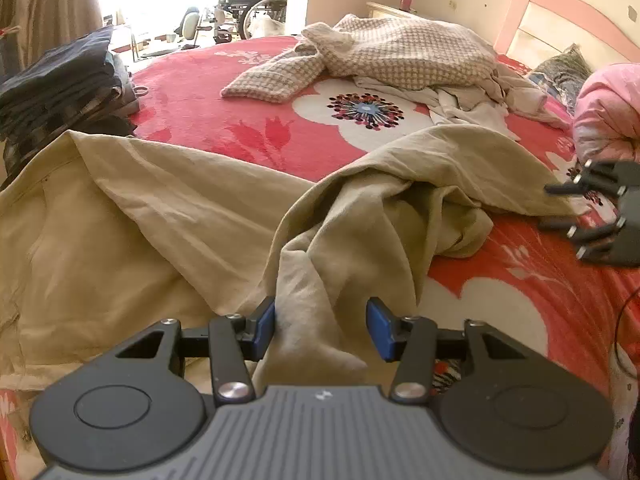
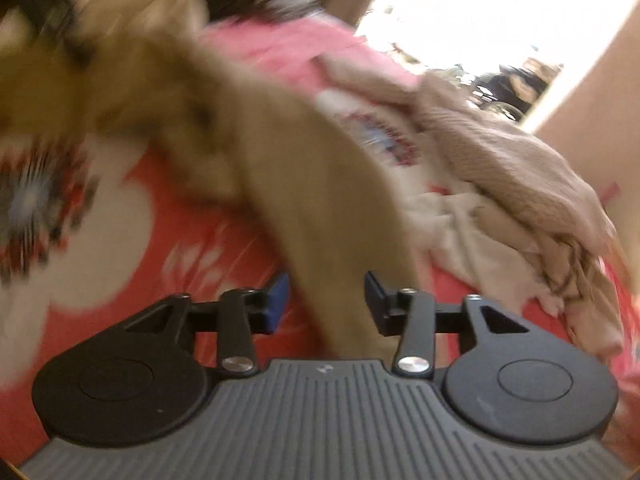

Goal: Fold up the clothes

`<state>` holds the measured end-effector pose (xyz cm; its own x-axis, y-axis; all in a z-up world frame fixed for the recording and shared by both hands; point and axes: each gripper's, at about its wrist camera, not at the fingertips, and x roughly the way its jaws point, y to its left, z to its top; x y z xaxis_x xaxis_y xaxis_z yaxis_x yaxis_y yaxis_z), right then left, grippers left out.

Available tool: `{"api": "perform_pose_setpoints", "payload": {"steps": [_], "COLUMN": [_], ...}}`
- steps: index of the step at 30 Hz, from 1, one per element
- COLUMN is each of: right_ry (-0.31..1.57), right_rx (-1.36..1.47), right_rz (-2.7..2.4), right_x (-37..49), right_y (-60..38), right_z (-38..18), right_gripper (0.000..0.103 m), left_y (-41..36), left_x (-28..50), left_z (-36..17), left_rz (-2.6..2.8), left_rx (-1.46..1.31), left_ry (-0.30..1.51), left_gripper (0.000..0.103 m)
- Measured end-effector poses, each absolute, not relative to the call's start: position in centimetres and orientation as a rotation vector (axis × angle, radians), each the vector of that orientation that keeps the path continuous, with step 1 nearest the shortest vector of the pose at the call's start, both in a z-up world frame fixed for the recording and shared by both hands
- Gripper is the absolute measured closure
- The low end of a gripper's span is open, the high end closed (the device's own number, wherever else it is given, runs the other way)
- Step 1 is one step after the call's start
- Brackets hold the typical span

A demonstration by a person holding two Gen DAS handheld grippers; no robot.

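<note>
Beige trousers [image 1: 168,216] spread rumpled on bed, checked sweater [image 1: 384,56] heaped beyond

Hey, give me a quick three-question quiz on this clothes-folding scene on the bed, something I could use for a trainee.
1. True or false: the tan garment lies neatly folded.
2. What sits between the jaws of the left gripper? A) checked sweater B) tan fabric C) pink quilt
3. Fill in: the checked garment lies on a ___ floral blanket.
Key: 1 false, it is spread out and bunched; 2 B; 3 red.
</note>
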<state>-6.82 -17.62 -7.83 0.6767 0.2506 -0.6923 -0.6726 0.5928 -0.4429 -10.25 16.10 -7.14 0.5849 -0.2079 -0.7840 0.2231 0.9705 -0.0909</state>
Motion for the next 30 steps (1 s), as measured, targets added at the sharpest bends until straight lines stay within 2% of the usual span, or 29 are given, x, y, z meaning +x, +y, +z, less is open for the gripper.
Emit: {"api": "perform_pose_setpoints", "payload": {"steps": [2,4,5,6,9,12,21,27,30], "right_ry": [0.598,0.549,0.533,0.518,0.483,0.455,0.484,0.691,0.755], "right_rx": [-0.852,-0.907,-0.920,-0.933,-0.875,-0.770,-0.218,0.365,0.428], "right_rz": [0.564,0.522,0.493,0.464,0.428,0.400,0.343,0.319,0.268], "right_x": [-6.7,-6.4,-6.1,-5.9,-6.1,-6.1,-0.5,6.9,8.7], "right_y": [-16.8,-16.6,-16.5,-16.5,-16.9,-17.6,-21.5,-26.2,-26.9], "right_z": [-9.8,-11.2,-11.3,-11.3,-9.4,-6.3,2.7,3.3,2.0], "right_gripper": [0.060,0.066,0.072,0.088,0.096,0.097,0.099,0.100,0.100], "left_y": [16.0,15.9,15.9,15.9,16.3,16.6,15.8,14.1,13.5], "left_x": [-10.3,-10.4,-10.5,-10.6,-10.7,-10.5,-10.8,-12.1,-12.6], "left_z": [-7.1,-7.1,-7.0,-6.9,-6.9,-7.0,-6.9,-6.9,-7.1], "left_rz": [-0.244,-0.242,-0.242,-0.243,-0.241,-0.238,-0.282,-0.354,-0.386], "left_rx": [0.019,0.031,0.040,0.055,0.066,0.066,0.104,0.223,0.265], "left_ry": [0.910,0.905,0.901,0.896,0.892,0.904,0.889,0.862,0.862], "left_gripper": [0.054,0.054,0.054,0.053,0.053,0.053,0.053,0.053,0.053]}}
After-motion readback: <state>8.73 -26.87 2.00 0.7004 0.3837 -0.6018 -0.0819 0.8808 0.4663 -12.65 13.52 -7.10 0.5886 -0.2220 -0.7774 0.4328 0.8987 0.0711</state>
